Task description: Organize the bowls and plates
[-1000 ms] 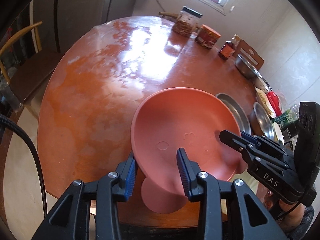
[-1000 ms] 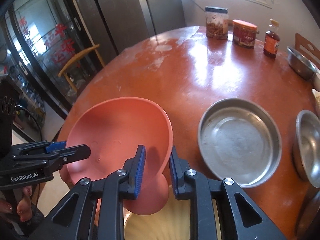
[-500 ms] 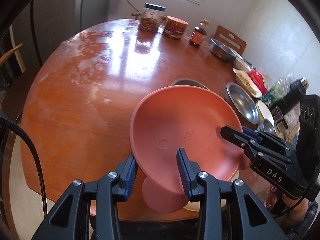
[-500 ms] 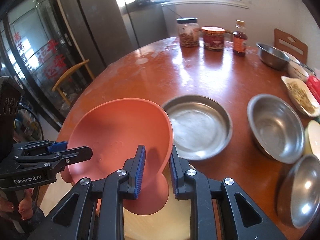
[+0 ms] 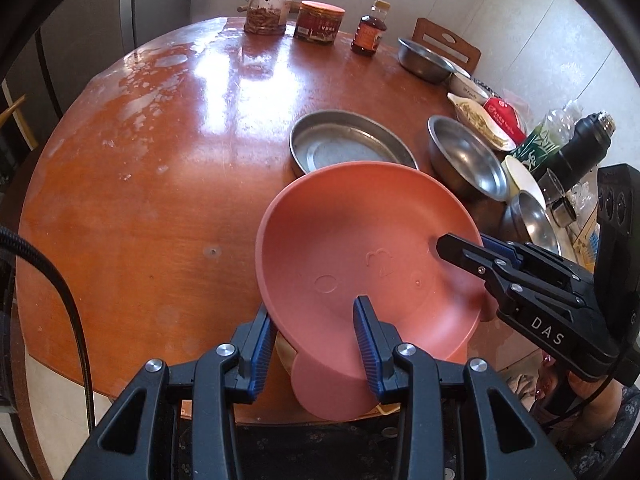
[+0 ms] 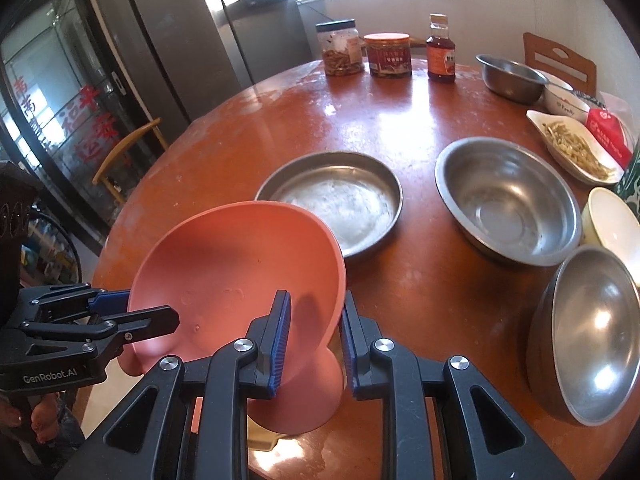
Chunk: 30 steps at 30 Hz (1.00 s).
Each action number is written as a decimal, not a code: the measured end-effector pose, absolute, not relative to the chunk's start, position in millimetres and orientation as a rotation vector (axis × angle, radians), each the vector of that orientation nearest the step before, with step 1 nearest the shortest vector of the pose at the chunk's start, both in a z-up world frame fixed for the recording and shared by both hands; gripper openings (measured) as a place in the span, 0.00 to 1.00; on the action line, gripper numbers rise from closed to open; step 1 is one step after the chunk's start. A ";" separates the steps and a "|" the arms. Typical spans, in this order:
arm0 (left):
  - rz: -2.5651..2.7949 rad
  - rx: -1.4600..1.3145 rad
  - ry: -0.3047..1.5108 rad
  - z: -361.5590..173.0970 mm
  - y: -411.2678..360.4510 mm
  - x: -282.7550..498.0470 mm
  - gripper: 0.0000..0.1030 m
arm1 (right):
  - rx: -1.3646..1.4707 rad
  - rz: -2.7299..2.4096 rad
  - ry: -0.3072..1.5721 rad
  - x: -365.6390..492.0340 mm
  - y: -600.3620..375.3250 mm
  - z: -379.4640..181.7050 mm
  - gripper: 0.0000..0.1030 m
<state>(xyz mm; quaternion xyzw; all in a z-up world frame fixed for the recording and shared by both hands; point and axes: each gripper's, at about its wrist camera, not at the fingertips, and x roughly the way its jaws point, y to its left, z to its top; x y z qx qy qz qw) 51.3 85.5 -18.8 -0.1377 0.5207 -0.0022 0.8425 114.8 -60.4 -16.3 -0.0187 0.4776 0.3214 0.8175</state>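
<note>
A pink plastic bowl with a round foot is held tilted above the near edge of the round wooden table. My left gripper is shut on its near rim. My right gripper is shut on the opposite rim and shows in the left wrist view. The bowl hangs just in front of a flat steel pan. Right of it stand a steel bowl, a tilted steel bowl and a white bowl.
At the far edge stand a glass jar, a red tin and a sauce bottle. Another steel bowl, a white dish of food and a red packet line the right side. A chair stands at the left.
Both grippers have carried the pink bowl to the right along the table's near edge. The steel pan and the bowls on the right have come further into view.
</note>
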 end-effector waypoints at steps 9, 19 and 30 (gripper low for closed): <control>-0.014 -0.253 1.127 -27.8 76.7 51.6 0.38 | -0.075 0.664 1.030 112.2 -62.8 -25.7 0.25; -0.016 -0.207 1.130 -31.8 70.6 54.8 0.38 | -0.106 0.650 1.055 114.6 -61.5 -36.0 0.25; 0.018 -0.179 1.114 -23.2 77.7 44.2 0.38 | -0.123 0.665 1.085 113.9 -55.4 -42.9 0.26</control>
